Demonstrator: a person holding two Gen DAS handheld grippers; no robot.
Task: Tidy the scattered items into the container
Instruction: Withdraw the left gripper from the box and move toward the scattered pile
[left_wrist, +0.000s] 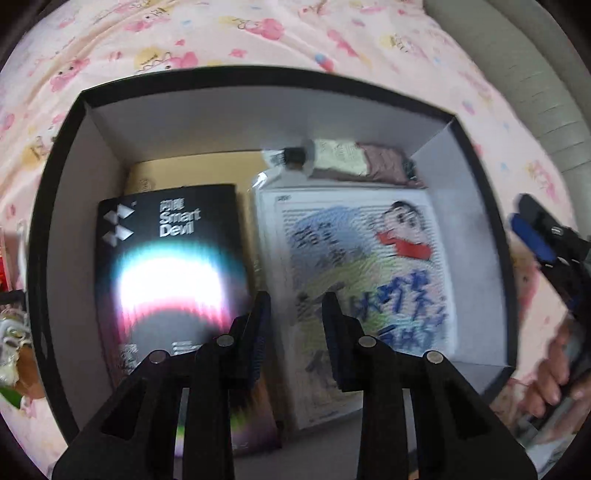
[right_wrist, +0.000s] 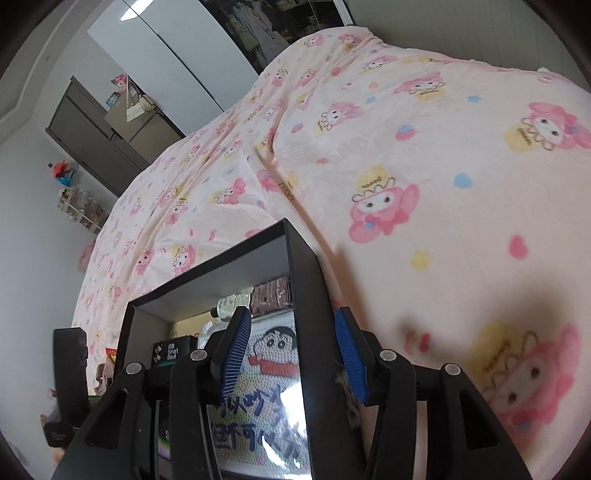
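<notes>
A black box (left_wrist: 62, 192) with a grey inside stands on a pink cartoon blanket. In it lie a black "Smart Devil" package (left_wrist: 166, 266), a clear-wrapped cartoon picture pack (left_wrist: 362, 266), and small items along the far wall (left_wrist: 351, 162). My left gripper (left_wrist: 295, 317) hangs open and empty above the box's inside, between the two packs. My right gripper (right_wrist: 291, 350) is open, its fingers astride the box's right wall (right_wrist: 310, 332); it also shows in the left wrist view (left_wrist: 546, 243). The picture pack (right_wrist: 266, 387) and the black package (right_wrist: 173, 350) show in the right wrist view too.
The pink blanket (right_wrist: 406, 147) covers the bed all round the box. Loose items (left_wrist: 11, 332) lie left of the box. A dark cabinet (right_wrist: 92, 140) and a small shelf (right_wrist: 81, 210) stand by the far wall. The person's hand (left_wrist: 554, 376) holds the right gripper.
</notes>
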